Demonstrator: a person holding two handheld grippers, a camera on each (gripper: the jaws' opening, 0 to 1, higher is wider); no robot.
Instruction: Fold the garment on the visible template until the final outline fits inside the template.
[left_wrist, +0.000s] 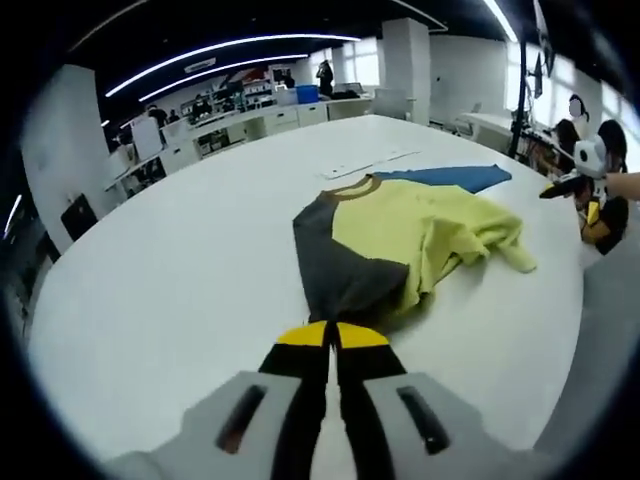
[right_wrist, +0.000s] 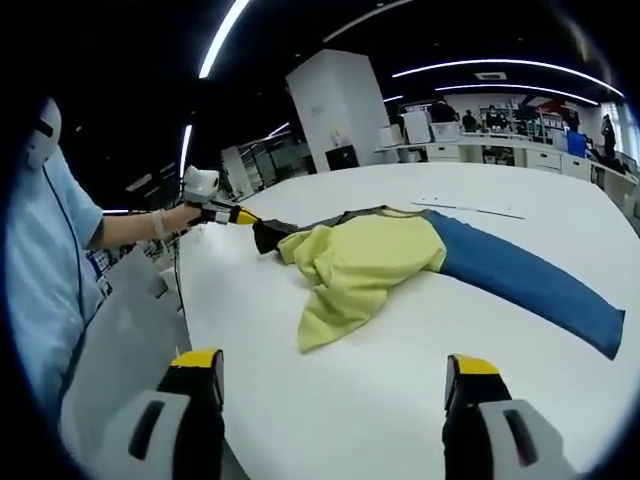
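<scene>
Left gripper (left_wrist: 331, 335): jaws clenched together, yellow tips touching at the grey hem of the shirt (left_wrist: 400, 245). The right gripper view shows that same left gripper (right_wrist: 246, 217) from across the table, tip right at the grey sleeve end, so it looks clamped on the fabric, though the pinch point itself is too small to confirm there.

Right gripper (right_wrist: 335, 375): jaws spread wide, nothing between them, hovering above the white table (right_wrist: 400, 400) short of the garment. It also appears at the right edge of the left gripper view (left_wrist: 565, 187), held in a hand, apart from the cloth.

The garment is a long-sleeve shirt: yellow body, grey side and sleeve, blue sleeve (right_wrist: 530, 280). It lies on the white table, partly folded and bunched. The yellow part is crumpled over itself, with one yellow flap trailing toward the right gripper. The blue sleeve lies flat and stretched out, away from the yellow bunch.

Thin template lines (right_wrist: 470, 209) on the tabletop sit just beyond the collar; I can't tell whether the shirt outline falls inside them.

A person in a light blue shirt (right_wrist: 45, 260) stands at the table edge, forearm reaching to the left gripper. Desks and shelving (left_wrist: 240, 115) stand in the background, with strip lights overhead.
</scene>
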